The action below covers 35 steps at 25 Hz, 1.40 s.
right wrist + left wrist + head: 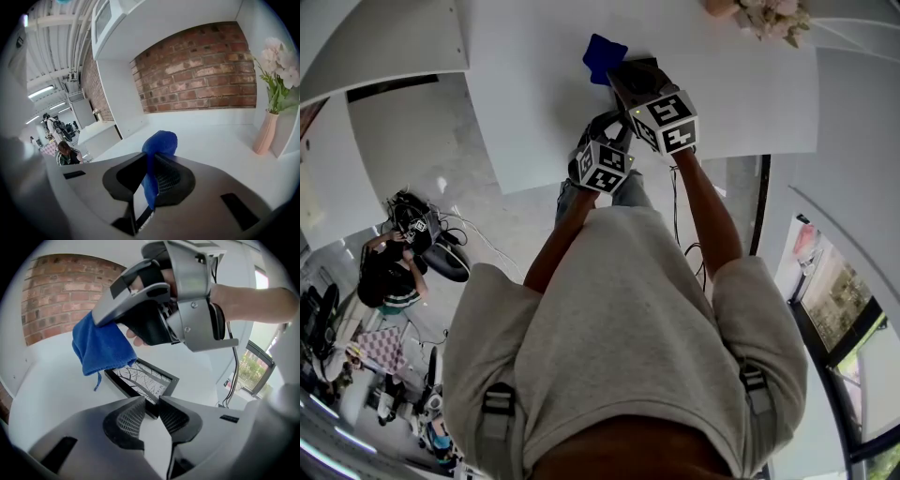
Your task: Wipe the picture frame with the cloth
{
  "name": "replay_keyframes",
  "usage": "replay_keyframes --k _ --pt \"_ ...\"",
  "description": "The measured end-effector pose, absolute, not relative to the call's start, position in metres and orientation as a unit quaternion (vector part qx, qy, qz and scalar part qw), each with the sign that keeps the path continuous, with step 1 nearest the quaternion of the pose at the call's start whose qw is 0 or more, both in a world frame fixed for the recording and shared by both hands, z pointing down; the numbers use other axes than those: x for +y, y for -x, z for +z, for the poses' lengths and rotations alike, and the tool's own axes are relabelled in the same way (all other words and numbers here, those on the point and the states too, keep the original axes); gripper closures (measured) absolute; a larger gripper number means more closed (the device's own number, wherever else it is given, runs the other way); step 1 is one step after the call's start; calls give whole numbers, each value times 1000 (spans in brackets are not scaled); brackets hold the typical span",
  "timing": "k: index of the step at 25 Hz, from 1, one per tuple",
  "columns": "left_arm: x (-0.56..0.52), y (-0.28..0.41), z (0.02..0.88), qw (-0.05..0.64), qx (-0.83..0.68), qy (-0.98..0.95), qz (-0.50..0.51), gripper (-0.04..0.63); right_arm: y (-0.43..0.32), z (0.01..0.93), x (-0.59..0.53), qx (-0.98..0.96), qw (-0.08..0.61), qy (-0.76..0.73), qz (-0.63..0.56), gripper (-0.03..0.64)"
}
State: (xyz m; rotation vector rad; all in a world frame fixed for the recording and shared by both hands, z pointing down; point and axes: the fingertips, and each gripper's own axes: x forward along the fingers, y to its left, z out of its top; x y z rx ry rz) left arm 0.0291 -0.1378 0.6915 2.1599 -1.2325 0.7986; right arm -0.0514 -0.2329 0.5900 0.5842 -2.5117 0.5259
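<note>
1. Blue cloth (103, 345) hung bunched from your right gripper (151, 176), its jaws clamped on a fold. The loose end drooped over the far left part of the picture frame (143, 380).
2. Your left gripper (151, 412) had its jaws narrowed onto the near corner of the black-edged frame, pinning it. The frame lay face up on the white desk (47, 394) and showed a print of bare branches.
3. Whether the cloth touched the glass or hung just clear of it could not be told.
4. To wipe well, by my judgement, you needed to lower the cloth until it flattened on the glass. From there you could draw it in long, overlapping passes from the far edge toward the pinned corner.
5. A firm left grip mattered, since a light frame would likely skid on the smooth desk under a sideways push.
6. Only cloth should have met the glass, because the hard tips of the right gripper could scratch it.
7. A pink vase (265, 133) of pale flowers stood well apart, near the brick wall (197, 70).
</note>
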Motion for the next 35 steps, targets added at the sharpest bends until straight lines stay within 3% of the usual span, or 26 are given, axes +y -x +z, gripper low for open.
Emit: replay_keyframes --k 13,35 --pt "-138 -29 693 263 -459 -795 296 495 17 641 -247 -897 325 -236 185 558" --pt "-137 -31 693 261 -460 -794 300 497 -96 648 -290 -852 344 -343 196 557"
